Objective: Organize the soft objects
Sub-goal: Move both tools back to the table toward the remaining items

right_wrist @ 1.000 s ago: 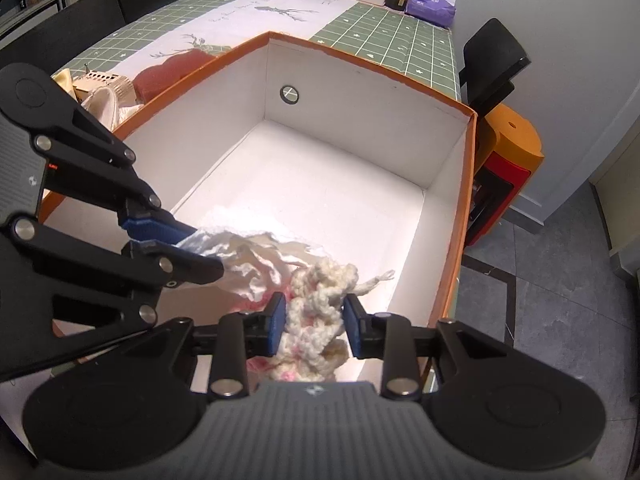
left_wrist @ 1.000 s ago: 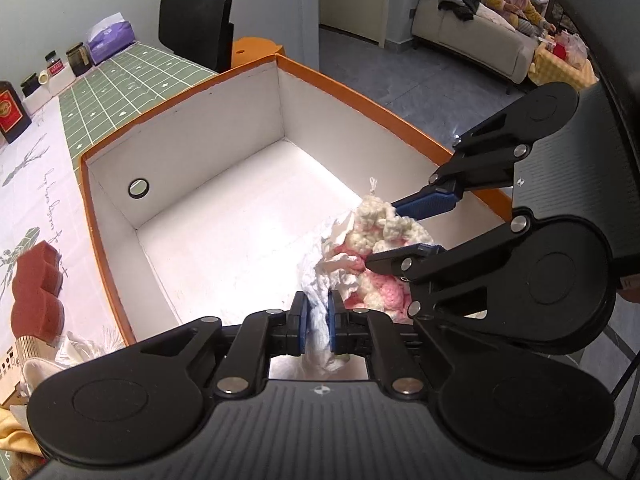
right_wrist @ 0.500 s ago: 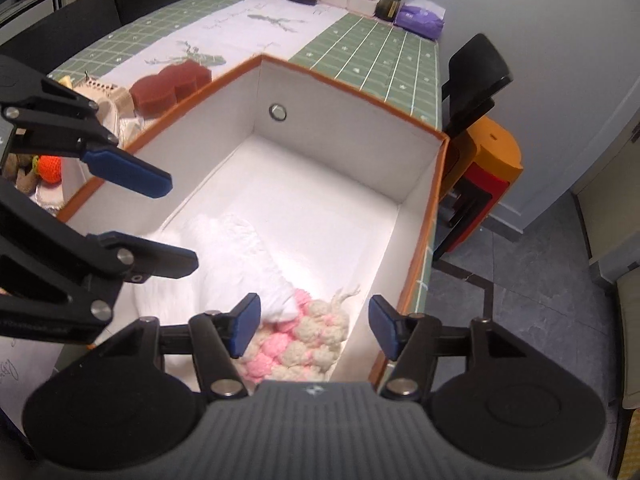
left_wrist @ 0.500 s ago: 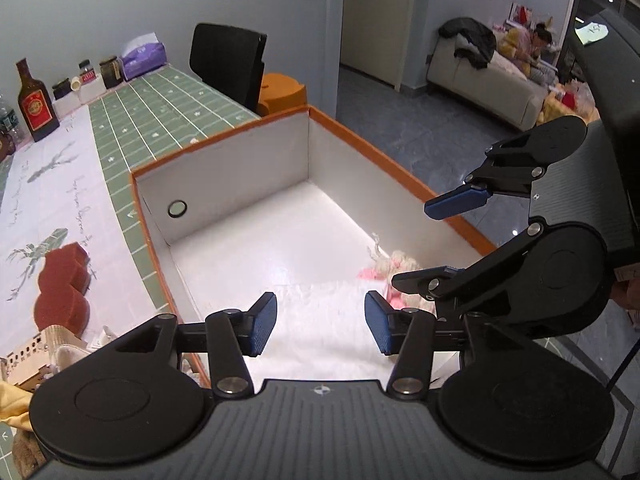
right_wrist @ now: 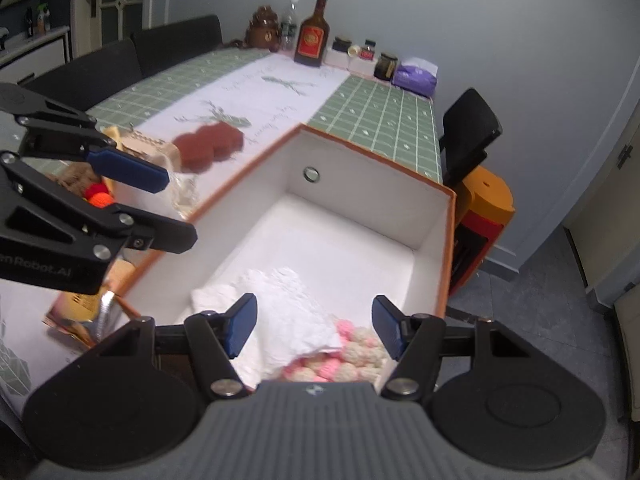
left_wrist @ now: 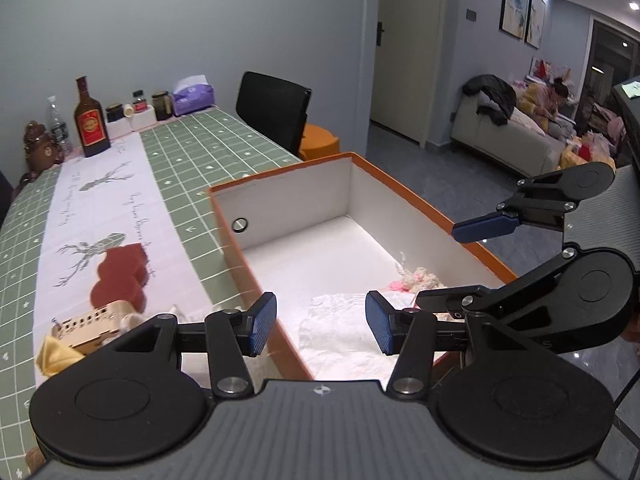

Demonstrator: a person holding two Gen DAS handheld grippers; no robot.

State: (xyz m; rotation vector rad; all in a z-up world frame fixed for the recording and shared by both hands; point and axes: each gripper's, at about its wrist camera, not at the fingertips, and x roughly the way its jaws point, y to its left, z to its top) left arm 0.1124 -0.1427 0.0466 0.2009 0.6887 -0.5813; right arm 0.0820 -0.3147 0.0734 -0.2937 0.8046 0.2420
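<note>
Left gripper (left_wrist: pixel 321 322): jaws spread, nothing between the pads; it hangs over the near left wall of the box
Right gripper (right_wrist: pixel 314 326): jaws opening, nothing pinched; the cloth and knit piece lie below the gap, untouched
Box (right_wrist: pixel 372 156): orange outside, white inside, on the green checked table (left_wrist: pixel 208 148), its long axis running away from both cameras
White cloth (right_wrist: pixel 280 300): flat on the box floor at the near end
Pink-and-cream knit piece (right_wrist: pixel 352 354): in the near right corner of the box, partly under the cloth edge
Remaining soft objects: dark red sponge shape (left_wrist: pixel 120 276) and a yellow cloth (left_wrist: pixel 56 354) lie on the table outside the box, to its left
Deciding relation: these lie on the left gripper's side, so by judgement the left hand is nearer
Hard to make out: red and orange ball-like items (right_wrist: pixel 98 194) behind the left gripper, blurred; wooden model (left_wrist: pixel 90 326) partly cut off; the knit piece's near edge is hidden by the gripper body
</note>
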